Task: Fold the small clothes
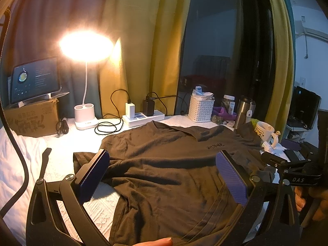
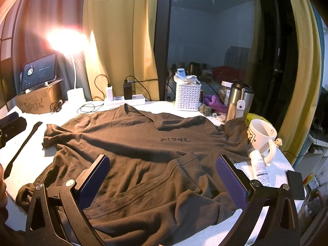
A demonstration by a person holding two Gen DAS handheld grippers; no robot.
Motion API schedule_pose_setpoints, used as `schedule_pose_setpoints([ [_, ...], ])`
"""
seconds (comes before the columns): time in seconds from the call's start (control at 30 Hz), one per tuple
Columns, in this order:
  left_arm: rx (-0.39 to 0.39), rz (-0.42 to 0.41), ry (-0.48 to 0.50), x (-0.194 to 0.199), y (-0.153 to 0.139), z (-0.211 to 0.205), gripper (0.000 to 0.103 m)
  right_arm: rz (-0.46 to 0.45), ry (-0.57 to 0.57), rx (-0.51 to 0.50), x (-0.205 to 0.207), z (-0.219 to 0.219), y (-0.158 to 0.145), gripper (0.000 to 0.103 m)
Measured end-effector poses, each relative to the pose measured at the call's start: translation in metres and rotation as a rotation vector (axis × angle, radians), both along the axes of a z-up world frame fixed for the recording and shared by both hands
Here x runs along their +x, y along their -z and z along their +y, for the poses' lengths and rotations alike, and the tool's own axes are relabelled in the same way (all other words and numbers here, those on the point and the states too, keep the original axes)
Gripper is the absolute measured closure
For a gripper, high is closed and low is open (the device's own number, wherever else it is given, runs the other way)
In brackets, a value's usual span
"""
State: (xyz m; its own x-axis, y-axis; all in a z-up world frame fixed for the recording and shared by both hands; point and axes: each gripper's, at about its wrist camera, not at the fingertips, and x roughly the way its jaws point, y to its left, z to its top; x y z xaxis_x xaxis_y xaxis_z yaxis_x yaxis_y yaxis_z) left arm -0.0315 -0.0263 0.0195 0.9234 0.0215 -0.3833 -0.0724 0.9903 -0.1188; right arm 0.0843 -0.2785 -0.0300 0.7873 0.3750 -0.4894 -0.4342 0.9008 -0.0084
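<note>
A: Shirt position?
B: Brown T-shirt (image 2: 131, 143) spread flat on white-covered bench (image 2: 272, 164), hem corner folded up, mug (image 2: 261, 135) at its right sleeve.
A: Grippers?
B: Left hand-held gripper (image 1: 164, 176) and right hand-held gripper (image 2: 164, 176): fingers apart, empty, above shirt.

Left hand-held gripper (image 1: 163, 172) and right hand-held gripper (image 2: 163, 176), jaws wide apart, empty.
</note>
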Motion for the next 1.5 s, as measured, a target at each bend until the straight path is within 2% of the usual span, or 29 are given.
schedule_pose_setpoints([
  [0.53,-0.006,0.022,-0.001,0.009,0.002,0.004,0.001,0.005,0.002,-0.003,0.0,0.003,0.003,0.0],
  [0.7,-0.007,0.045,0.0,0.019,0.008,0.004,0.001,0.029,0.005,-0.009,0.007,0.009,0.016,0.0],
  [1.1,-0.009,0.137,0.003,0.059,0.024,0.004,0.001,0.133,0.035,-0.034,0.059,0.005,0.035,0.0],
  [1.5,-0.016,0.231,0.011,0.114,0.04,0.001,0.001,0.256,0.196,-0.01,0.143,-0.053,0.063,0.0],
])
